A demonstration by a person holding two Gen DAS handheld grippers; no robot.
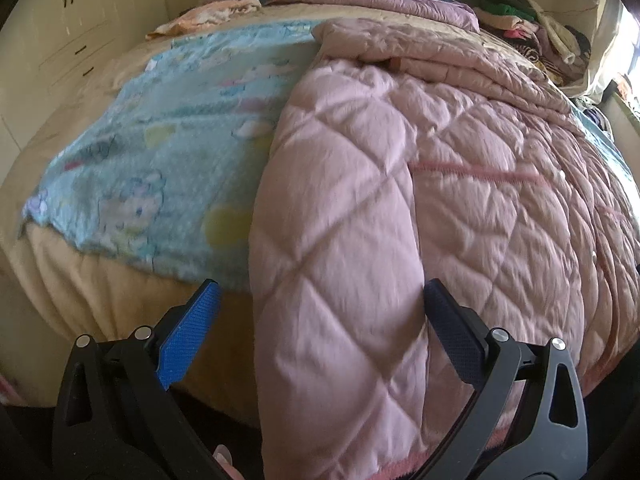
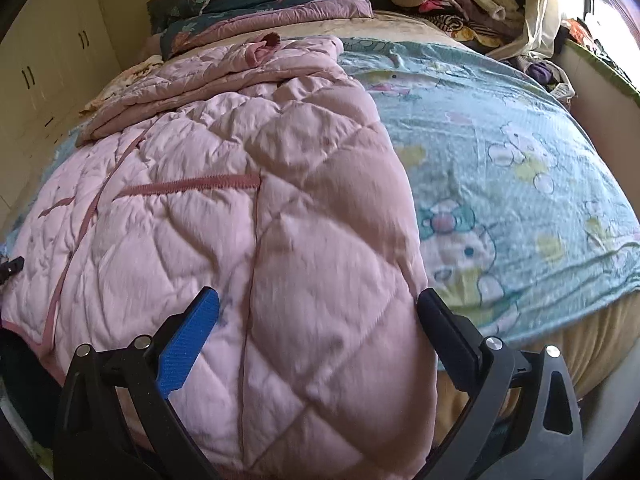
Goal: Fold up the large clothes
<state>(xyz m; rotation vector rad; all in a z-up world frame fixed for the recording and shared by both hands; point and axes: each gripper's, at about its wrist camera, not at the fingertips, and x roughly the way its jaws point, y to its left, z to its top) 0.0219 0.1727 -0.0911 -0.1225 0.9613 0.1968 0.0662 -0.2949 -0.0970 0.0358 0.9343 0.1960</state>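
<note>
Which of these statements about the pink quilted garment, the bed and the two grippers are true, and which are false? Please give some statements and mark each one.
1. The pink quilted padded garment lies on a light blue cartoon-print blanket. True.
2. The left gripper is shut on the garment. False: its jaws stand wide open, with a folded part of the garment between them.
3. The right gripper is open. True.
4. The garment is neatly folded into a small square. False: it is spread over the bed, with the sides turned in.
5. A pile of mixed clothes lies at the far corner of the bed. True.
</note>
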